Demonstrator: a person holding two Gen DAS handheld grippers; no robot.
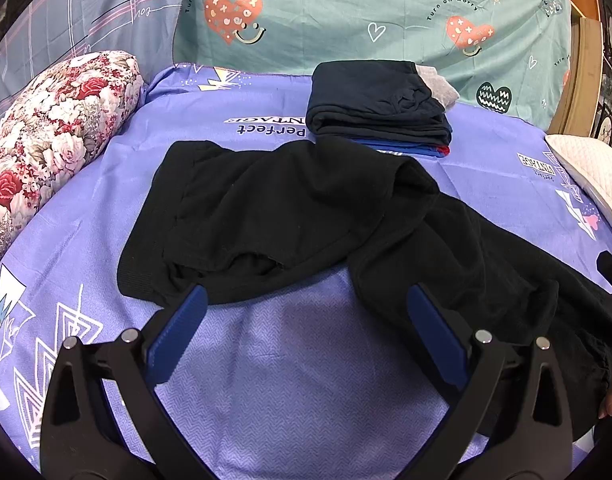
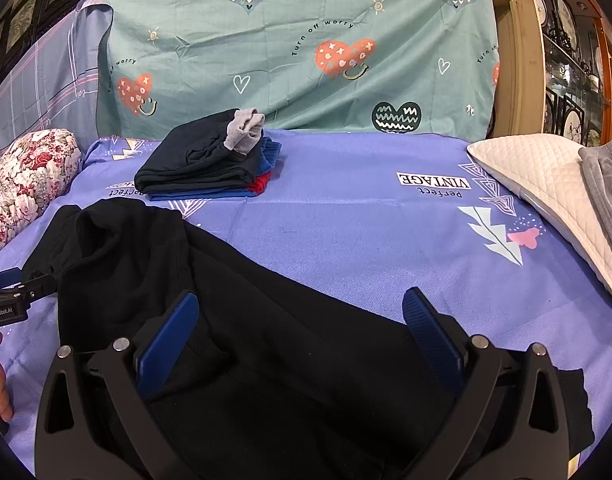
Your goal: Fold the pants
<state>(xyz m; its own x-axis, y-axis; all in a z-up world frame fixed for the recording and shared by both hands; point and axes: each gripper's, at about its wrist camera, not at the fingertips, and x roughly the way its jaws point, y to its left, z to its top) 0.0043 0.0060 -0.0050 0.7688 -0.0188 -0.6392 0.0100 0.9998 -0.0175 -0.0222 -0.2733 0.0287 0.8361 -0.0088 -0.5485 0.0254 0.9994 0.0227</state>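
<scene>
Left wrist: my left gripper (image 1: 306,312) has its jaws spread wide, nothing between them, hovering over the purple bedsheet (image 1: 290,380) just short of the black pants (image 1: 290,208). Pants lie rumpled, unfolded, mid-bed. Folded clothes stack (image 1: 381,108) sits behind them near the teal backdrop (image 1: 345,20).

Right wrist: my right gripper (image 2: 302,320) is also wide open, over the pants (image 2: 266,320), gripping nothing. White pillow (image 2: 545,184) far right, floral pillow (image 2: 26,172) left.
</scene>
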